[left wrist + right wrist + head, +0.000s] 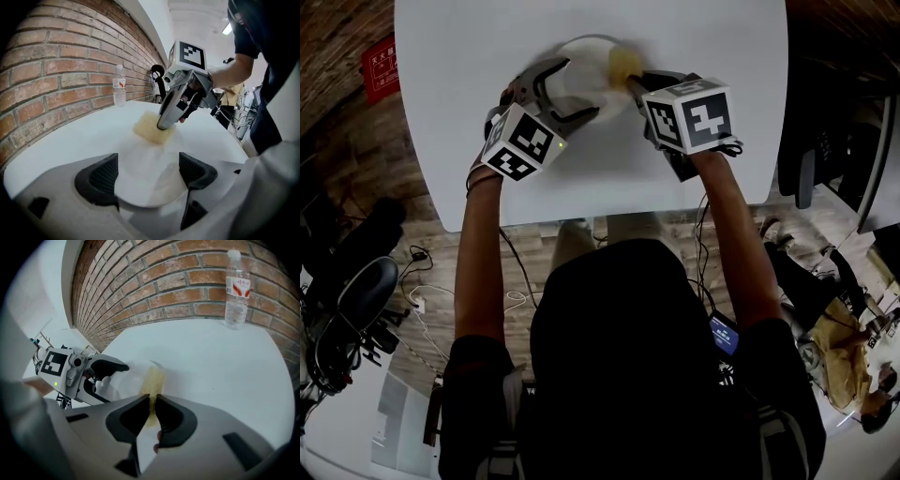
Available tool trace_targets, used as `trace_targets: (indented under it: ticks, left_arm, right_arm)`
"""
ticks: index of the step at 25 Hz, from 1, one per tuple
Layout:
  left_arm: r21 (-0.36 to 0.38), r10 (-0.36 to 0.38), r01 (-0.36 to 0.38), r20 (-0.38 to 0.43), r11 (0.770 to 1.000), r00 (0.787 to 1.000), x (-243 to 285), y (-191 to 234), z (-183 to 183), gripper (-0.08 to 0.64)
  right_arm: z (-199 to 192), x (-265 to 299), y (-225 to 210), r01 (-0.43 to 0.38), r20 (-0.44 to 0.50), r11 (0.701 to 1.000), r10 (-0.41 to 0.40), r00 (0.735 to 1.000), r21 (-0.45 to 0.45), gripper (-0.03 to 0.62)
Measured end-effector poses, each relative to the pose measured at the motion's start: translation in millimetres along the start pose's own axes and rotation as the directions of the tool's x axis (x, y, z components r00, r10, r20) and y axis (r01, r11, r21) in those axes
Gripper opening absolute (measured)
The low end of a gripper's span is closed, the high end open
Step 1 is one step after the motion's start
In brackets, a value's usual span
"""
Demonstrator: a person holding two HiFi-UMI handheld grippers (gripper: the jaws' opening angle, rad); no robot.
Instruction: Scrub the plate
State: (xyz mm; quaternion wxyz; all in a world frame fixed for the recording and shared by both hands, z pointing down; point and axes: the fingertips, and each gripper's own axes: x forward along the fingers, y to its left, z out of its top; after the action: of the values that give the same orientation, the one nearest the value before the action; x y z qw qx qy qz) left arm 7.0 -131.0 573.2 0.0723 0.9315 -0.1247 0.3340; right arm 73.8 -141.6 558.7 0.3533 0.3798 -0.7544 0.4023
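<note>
With both forearms stretched toward the upper centre, my left gripper (147, 171) clamps the white plate (146, 190) and my right gripper (151, 401) pinches the yellow sponge (154, 379) at its far edge.

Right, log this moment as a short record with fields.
surface: white table
plate: white, flat on the table, clamped by the left gripper
sponge: yellow, pinched in the right gripper, pressed on the plate's edge
bottle: upright by the brick wall, apart from the plate
</note>
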Motion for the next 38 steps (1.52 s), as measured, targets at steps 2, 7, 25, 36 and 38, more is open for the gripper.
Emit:
trace_targets:
  ticks: [2, 7, 25, 36, 38]
  left_arm:
    - [0.002, 0.000, 0.000, -0.002, 1.000, 1.000, -0.3, 0.0, 0.5, 0.388]
    - [-0.002, -0.001, 0.001, 0.000, 1.000, 1.000, -1.0, 3.0, -1.9, 0.388]
    - [0.005, 0.005, -0.005, -0.002, 1.000, 1.000, 2.7, -6.8, 0.7, 0.388]
    - [-0.001, 0.004, -0.004, -0.015, 1.000, 1.000, 4.2, -5.9, -2.2, 0.388]
    - [-0.008, 0.000, 0.000, -0.026, 1.000, 1.000, 4.4, -6.3, -1.5, 0.388]
  right_arm:
    - [0.2, -2.5, -2.3, 0.002, 0.007, 1.000, -0.002, 1.000, 0.002, 0.043]
    - [1.5, -0.6, -3.2, 0.012, 0.009, 1.000, -0.012, 1.000, 0.008, 0.041]
    - [-30.9, -5.6, 19.5, -0.030, -0.015, 0.999, 0.031, 0.999, 0.035, 0.041]
    - [-56.2, -9.5, 35.8, 0.002, -0.093, 1.000, -0.001, 0.996, 0.011, 0.041]
    - [-63.8, -13.8, 35.3, 0.009, -0.109, 1.000, -0.009, 0.994, 0.004, 0.042]
